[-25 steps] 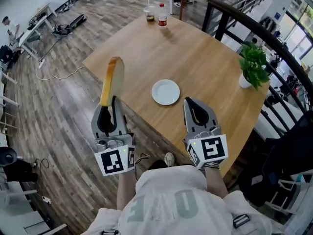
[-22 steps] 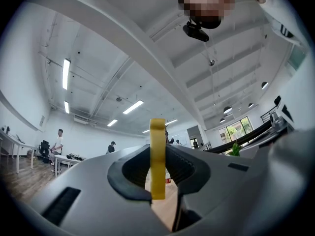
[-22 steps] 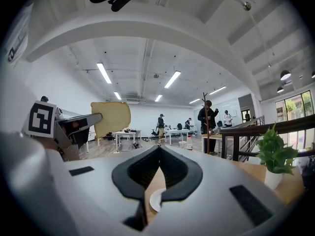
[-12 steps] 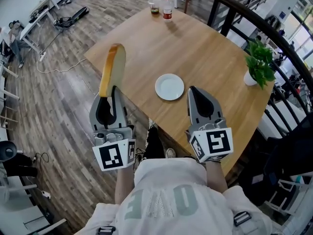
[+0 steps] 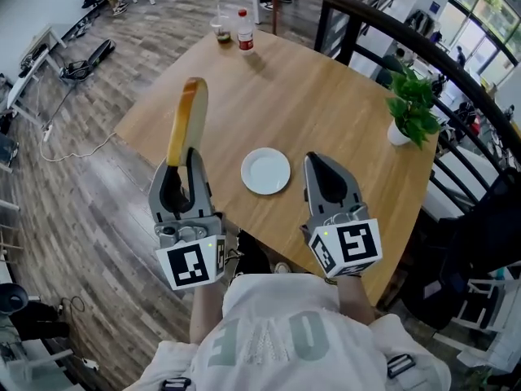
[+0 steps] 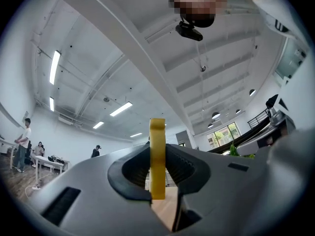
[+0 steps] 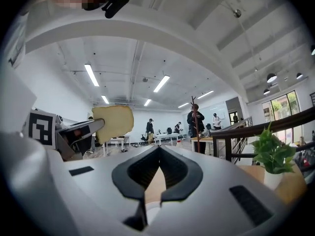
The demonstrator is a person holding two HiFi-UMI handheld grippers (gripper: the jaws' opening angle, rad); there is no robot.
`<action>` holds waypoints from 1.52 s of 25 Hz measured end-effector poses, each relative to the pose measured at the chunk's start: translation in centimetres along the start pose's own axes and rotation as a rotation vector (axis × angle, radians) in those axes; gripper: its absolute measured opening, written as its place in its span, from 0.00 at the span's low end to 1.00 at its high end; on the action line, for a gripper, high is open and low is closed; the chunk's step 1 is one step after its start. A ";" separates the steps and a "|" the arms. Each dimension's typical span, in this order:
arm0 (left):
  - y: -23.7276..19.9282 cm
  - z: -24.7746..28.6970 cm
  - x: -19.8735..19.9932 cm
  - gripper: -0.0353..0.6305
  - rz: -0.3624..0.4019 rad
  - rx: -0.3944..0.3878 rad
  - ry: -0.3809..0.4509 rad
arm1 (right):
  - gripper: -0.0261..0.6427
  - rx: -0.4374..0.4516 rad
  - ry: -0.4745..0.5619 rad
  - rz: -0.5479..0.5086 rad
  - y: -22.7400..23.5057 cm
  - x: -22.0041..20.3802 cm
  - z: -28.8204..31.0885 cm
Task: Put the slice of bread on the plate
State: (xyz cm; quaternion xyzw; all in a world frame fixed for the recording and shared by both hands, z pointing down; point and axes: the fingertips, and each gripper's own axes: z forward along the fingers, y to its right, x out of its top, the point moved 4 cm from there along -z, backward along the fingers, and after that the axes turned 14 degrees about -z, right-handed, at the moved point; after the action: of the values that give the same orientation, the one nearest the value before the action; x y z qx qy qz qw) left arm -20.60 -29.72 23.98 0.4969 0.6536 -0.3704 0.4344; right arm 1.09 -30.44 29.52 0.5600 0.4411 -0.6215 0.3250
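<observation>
A slice of bread (image 5: 187, 120) with a yellow-brown crust stands on edge, sticking up out of my left gripper (image 5: 182, 168), which is shut on its lower end. In the left gripper view the bread (image 6: 157, 151) shows edge-on, pinched between the pads. A small white plate (image 5: 265, 170) lies on the wooden table (image 5: 326, 88), between the two grippers and slightly ahead of them. My right gripper (image 5: 314, 161) hovers just right of the plate, shut with nothing in it. The right gripper view shows its jaws closed (image 7: 158, 150), with the bread (image 7: 113, 123) off to the left.
A bottle (image 5: 242, 31) and a glass (image 5: 221, 27) stand at the table's far corner. A potted plant (image 5: 411, 108) sits at its right edge, next to a dark railing (image 5: 383, 31). The left gripper hangs over the table's near-left edge and the wooden floor (image 5: 73, 186).
Both grippers have moved forward toward the table, and the plate now lies closer between them. The bread stays clamped upright in the left gripper. The right jaws stay closed.
</observation>
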 end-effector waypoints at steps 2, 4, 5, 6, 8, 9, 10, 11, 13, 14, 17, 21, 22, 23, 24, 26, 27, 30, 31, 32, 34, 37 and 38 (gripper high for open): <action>0.5 0.8 -0.7 0.19 0.013 -0.023 -0.019 | 0.07 -0.016 -0.022 -0.010 0.4 -0.3 0.2; 1.0 1.4 -1.4 0.19 0.044 -0.040 -0.043 | 0.07 -0.033 -0.043 -0.039 0.7 -0.6 0.5; 1.3 1.6 -1.7 0.19 0.065 -0.047 -0.058 | 0.07 -0.036 -0.055 -0.050 0.8 -0.8 0.5; 1.7 1.6 -2.1 0.19 0.094 -0.052 -0.073 | 0.07 -0.036 -0.068 -0.055 0.8 -1.1 0.5; 2.5 1.5 -2.8 0.19 0.189 -0.062 -0.111 | 0.07 -0.032 -0.092 -0.057 0.9 -1.7 0.3; 3.0 1.5 -3.3 0.19 0.247 -0.066 -0.131 | 0.07 -0.031 -0.102 -0.057 1.0 -2.0 0.4; 3.3 1.7 -3.8 0.19 0.302 -0.069 -0.146 | 0.07 -0.031 -0.108 -0.060 1.2 -2.2 0.5; 3.5 1.9 -4.3 0.19 0.347 -0.072 -0.158 | 0.07 -0.035 -0.114 -0.063 1.4 -2.5 0.6; 3.8 2.4 -5.6 0.19 0.412 -0.076 -0.186 | 0.07 -0.052 -0.137 -0.073 1.8 -3.3 0.8; 3.8 2.6 -6.3 0.19 0.441 -0.078 -0.203 | 0.07 -0.057 -0.151 -0.081 1.9 -3.7 0.9; 3.9 3.1 -8.8 0.19 0.521 -0.099 -0.244 | 0.07 -0.064 -0.177 -0.123 2.2 -4.8 1.2; 4.6 3.8 -12.0 0.19 0.603 -0.115 -0.304 | 0.07 -0.101 -0.209 -0.222 2.6 -5.8 0.9; 4.7 4.0 -12.8 0.19 0.627 -0.118 -0.322 | 0.07 -0.107 -0.218 -0.236 2.6 -6.0 1.0; 4.9 4.1 -13.7 0.19 0.650 -0.125 -0.340 | 0.07 -0.110 -0.229 -0.243 2.6 -6.3 1.1; 5.2 4.3 -14.6 0.19 0.671 -0.136 -0.360 | 0.07 -0.108 -0.241 -0.244 2.6 -6.6 1.2; 5.8 4.5 -16.5 0.19 0.699 -0.171 -0.402 | 0.07 -0.102 -0.260 -0.229 2.9 -7.2 1.3; 6.2 4.6 -17.5 0.19 0.711 -0.190 -0.424 | 0.07 -0.099 -0.265 -0.217 3.0 -7.5 1.4; 7.1 4.3 -20.8 0.19 0.754 -0.237 -0.493 | 0.07 -0.095 -0.286 -0.206 3.8 -8.4 1.4; 7.3 4.2 -22.0 0.19 0.764 -0.252 -0.524 | 0.07 -0.091 -0.299 -0.213 4.0 -8.8 1.3; 7.5 4.1 -23.2 0.19 0.770 -0.267 -0.565 | 0.07 -0.088 -0.310 -0.217 4.3 -9.2 1.3; 7.5 3.8 -25.9 0.19 0.776 -0.290 -0.670 | 0.07 -0.078 -0.319 -0.211 4.7 -9.8 1.3; 7.2 3.1 -28.4 0.19 0.806 -0.304 -0.754 | 0.07 -0.061 -0.328 -0.193 4.7 -10.2 1.2; 7.2 2.9 -28.7 0.19 0.816 -0.314 -0.756 | 0.07 -0.058 -0.334 -0.192 4.7 -10.2 1.1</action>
State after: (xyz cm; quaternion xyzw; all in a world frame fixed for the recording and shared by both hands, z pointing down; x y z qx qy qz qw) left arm -9.29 -40.12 49.50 0.4716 0.2555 -0.2235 0.8139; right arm 6.47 -34.22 38.68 0.3950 0.4502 -0.7207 0.3490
